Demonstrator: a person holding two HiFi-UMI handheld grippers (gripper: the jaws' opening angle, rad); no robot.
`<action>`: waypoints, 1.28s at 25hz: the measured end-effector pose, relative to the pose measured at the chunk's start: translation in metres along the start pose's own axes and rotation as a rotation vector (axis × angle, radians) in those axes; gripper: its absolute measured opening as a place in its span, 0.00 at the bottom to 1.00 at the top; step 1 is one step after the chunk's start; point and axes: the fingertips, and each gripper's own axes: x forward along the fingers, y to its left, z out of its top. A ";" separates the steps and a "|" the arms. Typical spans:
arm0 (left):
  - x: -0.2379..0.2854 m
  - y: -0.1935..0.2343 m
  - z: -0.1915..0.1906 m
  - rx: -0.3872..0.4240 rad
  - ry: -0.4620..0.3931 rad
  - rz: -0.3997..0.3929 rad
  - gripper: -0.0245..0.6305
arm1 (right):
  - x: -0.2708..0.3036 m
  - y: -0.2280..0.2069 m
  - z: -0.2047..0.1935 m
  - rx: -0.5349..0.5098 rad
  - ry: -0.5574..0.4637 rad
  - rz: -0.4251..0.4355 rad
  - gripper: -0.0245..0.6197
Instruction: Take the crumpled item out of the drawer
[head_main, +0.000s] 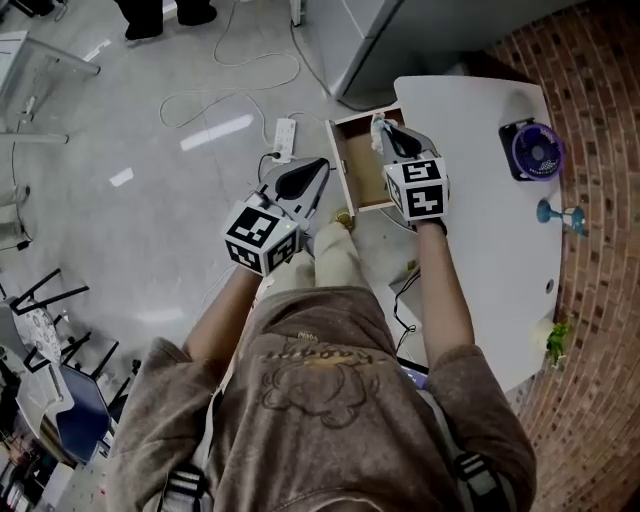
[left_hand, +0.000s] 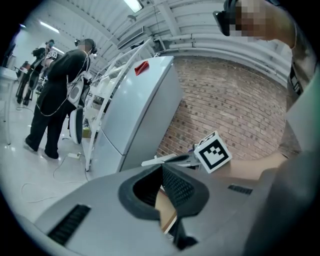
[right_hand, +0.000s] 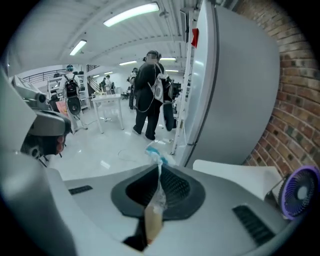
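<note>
The lift-out step looks all but done: the right gripper (right_hand: 159, 167) is clenched on the crumpled wrapper (right_hand: 156, 200) – a thin clear film with a blue end that sticks out past the jaw tips – and holds it in the air over the far right corner of the open drawer (head_main: 358, 165), at the person's 12 o'clock. The left gripper (left_hand: 161, 167) hangs at about 11 o'clock, beside the drawer's front, its jaws together on nothing. The next move probably calls for carrying the wrapper away from the drawer, perhaps to the white table (head_main: 480, 230) at 2 o'clock – with the jaws kept tight, since so flimsy a film could slip out.
</note>
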 end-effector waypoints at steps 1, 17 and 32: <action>-0.001 -0.003 0.006 -0.001 -0.006 -0.001 0.05 | -0.011 -0.001 0.008 0.005 -0.023 -0.004 0.06; -0.009 -0.067 0.063 0.055 -0.036 -0.083 0.05 | -0.149 -0.030 0.057 0.145 -0.322 -0.042 0.06; -0.001 -0.083 0.055 0.095 -0.031 -0.096 0.05 | -0.199 -0.021 0.037 0.322 -0.566 0.025 0.06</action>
